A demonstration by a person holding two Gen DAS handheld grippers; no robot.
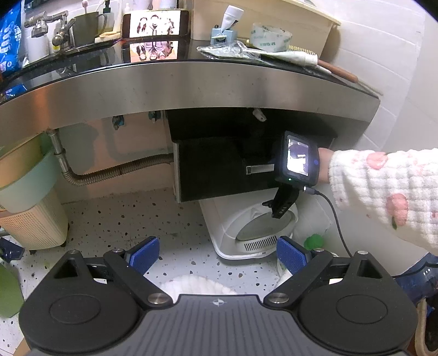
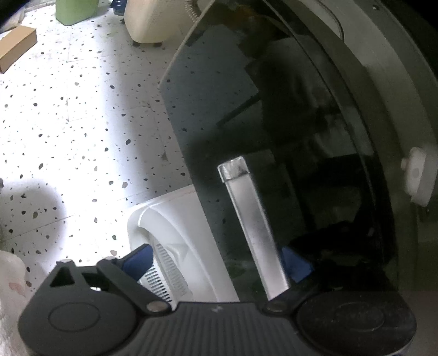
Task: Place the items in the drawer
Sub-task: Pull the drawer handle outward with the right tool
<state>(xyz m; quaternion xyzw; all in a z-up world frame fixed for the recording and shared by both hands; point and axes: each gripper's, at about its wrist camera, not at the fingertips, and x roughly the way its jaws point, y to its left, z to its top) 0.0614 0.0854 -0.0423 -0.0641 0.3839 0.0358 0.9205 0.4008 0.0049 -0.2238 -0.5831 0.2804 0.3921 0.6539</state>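
**A:** ok so nearest thing up front, the left claw [image 1: 217, 256] hangs low over the speckled floor [image 1: 123, 219] with its blue pads spread wide, nothing between them. A bit of white fluffy fabric [image 1: 197, 284] pokes up right under it.

**B:** yep. And the right claw [image 2: 216, 263]? From its own camera the pads are wide apart too, holding nothing. The metal drawer handle [image 2: 251, 227] runs up between them, closer to the right pad, but I can't tell if it's actually touching.

**A:** from the left view the right claw is up against the black drawer [image 1: 219, 169] front, right by that silver handle [image 1: 260, 169]. Drawer front looks pulled out a little from the dark cabinet behind it.

**B:** just under the drawer sits a white appliance with a round opening [image 1: 251, 227] on the floor. Cream laundry basket [image 1: 35, 221] off to the left, with a flexible metal hose [image 1: 115, 172] running along the wall.

**A:** further up, on the bench [image 1: 191, 82]: roll of tape [image 1: 271, 34], a clear plastic bag [image 1: 230, 52], a toothpaste tube in a blue holder [image 1: 227, 24], a brush with a wooden handle [image 1: 323, 64]. All well above the drawer, none inside it.

**B:** farthest back there's a phone with a lit screen [image 1: 156, 23], a dark mug [image 1: 87, 27] and a tap [image 1: 49, 22].
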